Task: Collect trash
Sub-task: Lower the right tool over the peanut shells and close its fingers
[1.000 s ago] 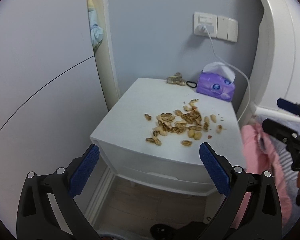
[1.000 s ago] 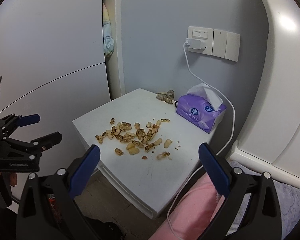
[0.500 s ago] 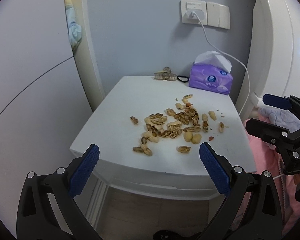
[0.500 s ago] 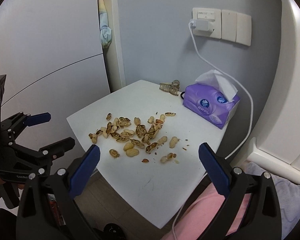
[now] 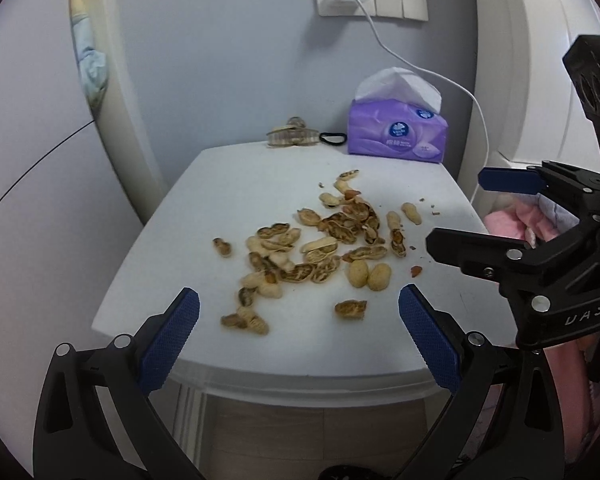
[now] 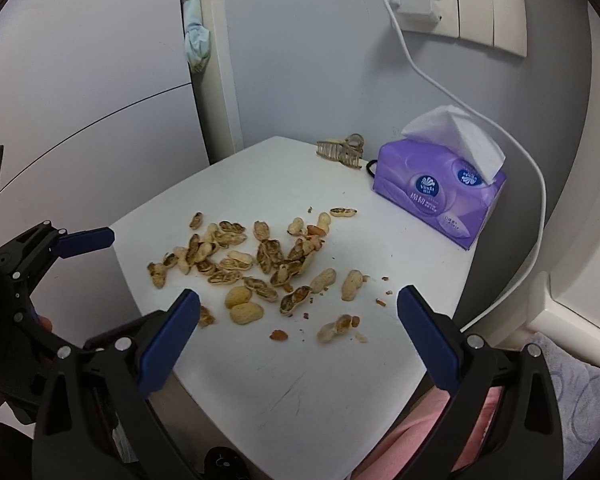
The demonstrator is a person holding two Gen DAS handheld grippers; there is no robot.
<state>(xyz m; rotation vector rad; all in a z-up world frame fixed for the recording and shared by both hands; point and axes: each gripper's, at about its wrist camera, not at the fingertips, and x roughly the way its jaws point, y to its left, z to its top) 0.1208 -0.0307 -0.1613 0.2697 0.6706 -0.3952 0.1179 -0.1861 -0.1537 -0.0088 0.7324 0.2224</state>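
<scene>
The left tool is spread wide and empty above the near edge of the white desk. The right tool is likewise spread wide and empty at the desk's near corner. The peanut shells lie scattered over the middle of the desk, just beyond both tools and touching neither. Farther back, a purple tissue pack stands at the far edge, with a hair claw clip and a black hair tie beside it. A white charger cable runs down from the wall socket.
</scene>
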